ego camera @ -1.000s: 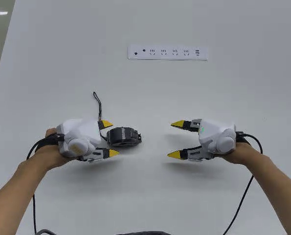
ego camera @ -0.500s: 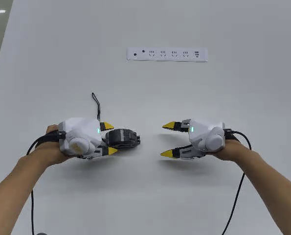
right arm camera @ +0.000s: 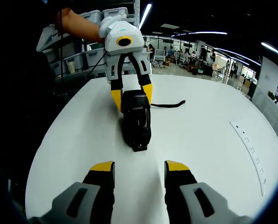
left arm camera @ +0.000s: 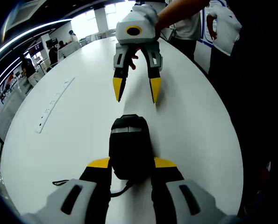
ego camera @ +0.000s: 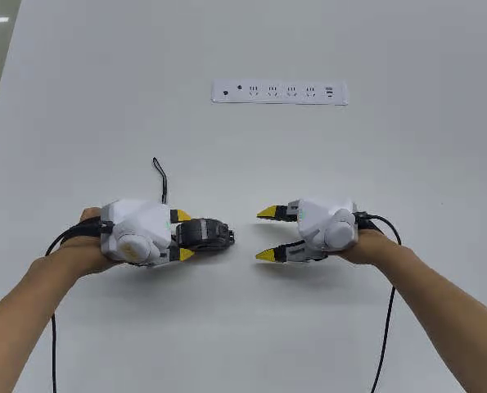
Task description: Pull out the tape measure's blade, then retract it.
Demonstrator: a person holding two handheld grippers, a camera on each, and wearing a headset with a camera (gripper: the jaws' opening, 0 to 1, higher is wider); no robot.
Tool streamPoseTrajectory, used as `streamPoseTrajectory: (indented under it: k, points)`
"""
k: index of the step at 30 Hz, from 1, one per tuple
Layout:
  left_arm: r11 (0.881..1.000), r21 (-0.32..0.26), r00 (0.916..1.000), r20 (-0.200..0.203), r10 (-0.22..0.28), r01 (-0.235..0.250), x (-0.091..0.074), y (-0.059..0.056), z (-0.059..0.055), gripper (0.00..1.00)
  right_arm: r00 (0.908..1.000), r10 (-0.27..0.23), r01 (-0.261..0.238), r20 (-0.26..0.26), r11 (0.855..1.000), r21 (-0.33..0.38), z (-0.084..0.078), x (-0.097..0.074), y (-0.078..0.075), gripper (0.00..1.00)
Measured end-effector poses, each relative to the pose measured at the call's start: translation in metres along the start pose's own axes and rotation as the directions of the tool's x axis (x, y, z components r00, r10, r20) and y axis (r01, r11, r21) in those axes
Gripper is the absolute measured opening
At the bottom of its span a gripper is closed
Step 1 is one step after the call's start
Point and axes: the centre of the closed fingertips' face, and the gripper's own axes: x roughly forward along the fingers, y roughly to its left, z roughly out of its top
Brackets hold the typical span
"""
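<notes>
Left tongs [ego camera: 184,235] clamp the black tape measure [ego camera: 204,232] by its two sides as it lies on the white tabletop [ego camera: 243,327]. Right tongs [ego camera: 266,234] gape open near its front end, not touching it. The right gripper view shows the case's nose pointing at those open jaws and a black strap [right arm camera: 167,104] trailing behind. The head view adds a power strip [ego camera: 279,91] farther back. Blade not yet drawn out.

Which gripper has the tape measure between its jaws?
The left gripper: its jaws clamp the sides of the black tape measure. The right gripper is open and empty, facing it across a gap.
</notes>
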Motion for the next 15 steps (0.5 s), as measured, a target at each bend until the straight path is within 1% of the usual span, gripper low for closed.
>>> streamPoseTrajectory:
  k: [8, 15]
  points:
    - [0.999, 0.030, 0.9998, -0.006, -0.018, 0.018, 0.002, -0.001, 0.000, 0.29, 0.9999, 0.011, -0.011, 0.002, 1.000, -0.007, 0.002, 0.008, 0.000, 0.39]
    - [0.999, 0.045, 0.9996, 0.002, -0.029, 0.029, 0.002, -0.002, 0.000, 0.29, 0.9998, 0.019, -0.019, 0.001, 1.000, -0.013, 0.002, 0.013, 0.001, 0.36]
